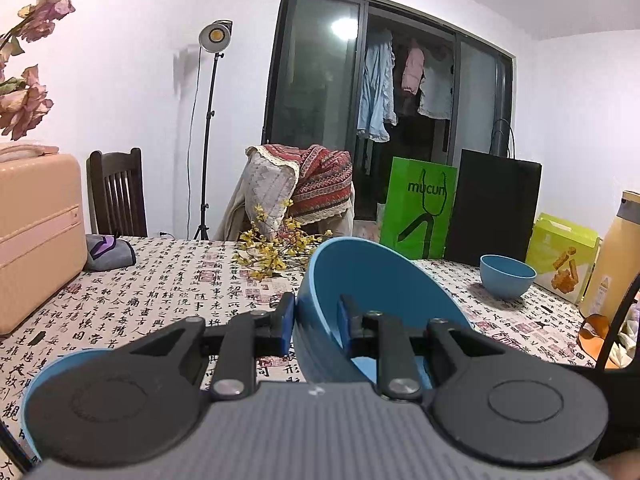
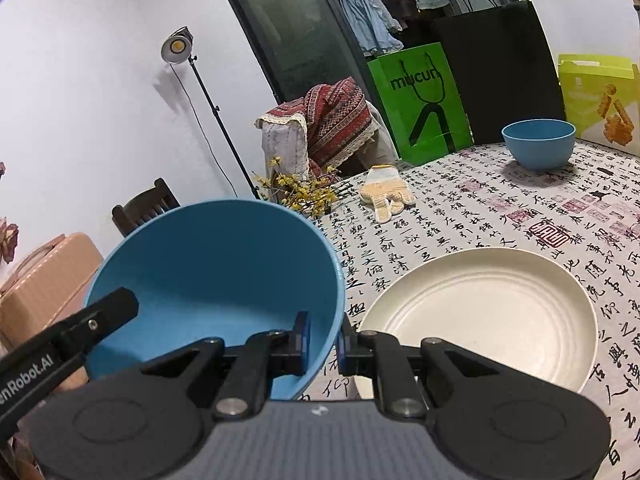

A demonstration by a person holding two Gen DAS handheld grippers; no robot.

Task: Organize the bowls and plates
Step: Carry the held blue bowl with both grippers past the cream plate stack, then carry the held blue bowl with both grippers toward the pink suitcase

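Left gripper (image 1: pixel 314 326): jaws narrowed onto the near wall of a large blue bowl (image 1: pixel 380 280), one blue-padded finger outside the rim and the other inside; the bowl is tilted, its opening turned toward the camera, lifted off the table (image 1: pixel 160 292). Right gripper (image 2: pixel 323 342): jaws drawn close, pinching the rim of a large blue bowl (image 2: pixel 212 264), left pad inside the wall and right pad outside; the bowl is tipped with its inside facing the lens, sitting to the left of the gripper's centre line. In the right wrist view the black arm of the other gripper crosses the lower left corner in front of that bowl; whether both grippers share one bowl cannot be told. Cream plate (image 2: pixel 480 316): lies flat on the patterned tablecloth just right of the right gripper, its near edge hidden behind the right finger. Small blue bowl (image 2: pixel 538 148): upright on the far right of the table, well apart from both grippers, near a black bag (image 2: pixel 500 68) and a green paper bag (image 2: pixel 420 100). Blue curved rim (image 1: pixel 44 376): shows at the lower left of the left wrist view, largely hidden behind the gripper body. Knitted glove (image 2: pixel 386 192): on the table beside a spray of yellow flowers (image 2: pixel 304 190).
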